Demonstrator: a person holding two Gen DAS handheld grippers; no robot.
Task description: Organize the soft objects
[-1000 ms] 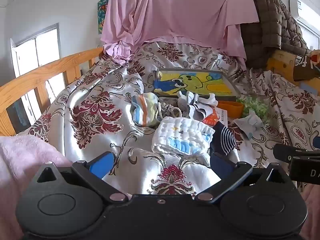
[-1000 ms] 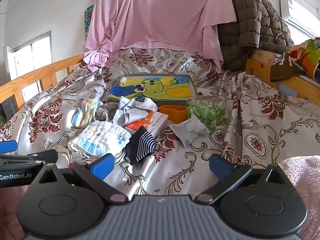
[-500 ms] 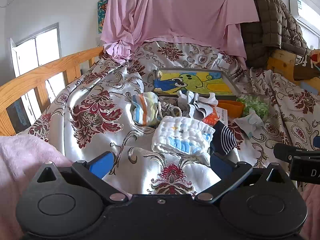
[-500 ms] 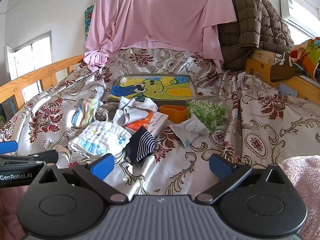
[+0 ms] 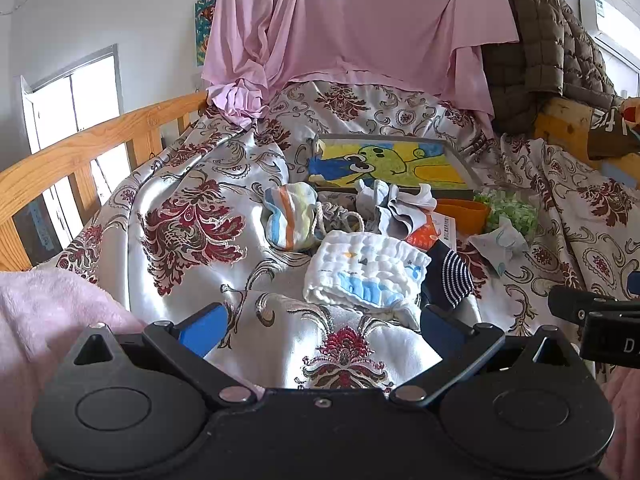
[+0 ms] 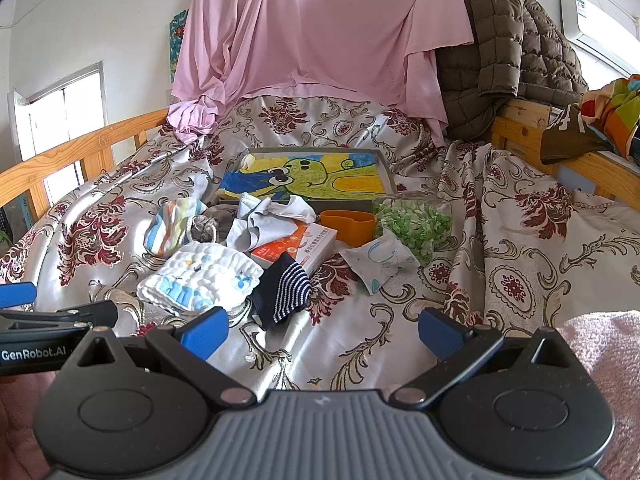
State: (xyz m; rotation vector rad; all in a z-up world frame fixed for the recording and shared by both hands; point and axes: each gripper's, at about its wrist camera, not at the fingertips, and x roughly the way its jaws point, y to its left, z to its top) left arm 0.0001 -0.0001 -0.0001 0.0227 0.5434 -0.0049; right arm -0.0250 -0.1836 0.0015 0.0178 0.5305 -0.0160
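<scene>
A pile of soft things lies on the patterned bedspread. A folded white quilted cloth with blue print [image 5: 364, 270] [image 6: 200, 276] is nearest. A navy striped sock [image 5: 450, 278] [image 6: 286, 290] lies to its right. A striped pastel cloth [image 5: 290, 216] [image 6: 172, 226], a grey drawstring pouch [image 5: 340, 218] and grey-white socks [image 5: 394, 208] [image 6: 272, 218] lie behind. My left gripper [image 5: 320, 330] is open and empty, just short of the white cloth. My right gripper [image 6: 322, 332] is open and empty, below the sock.
A framed cartoon picture [image 6: 308, 178] lies at the back. An orange cup [image 6: 348, 226], an orange-white box [image 6: 298, 246], a clear box of green bits [image 6: 414, 222] and a small white packet [image 6: 378, 260] sit on the right. Wooden rails [image 5: 88, 148] flank the bed.
</scene>
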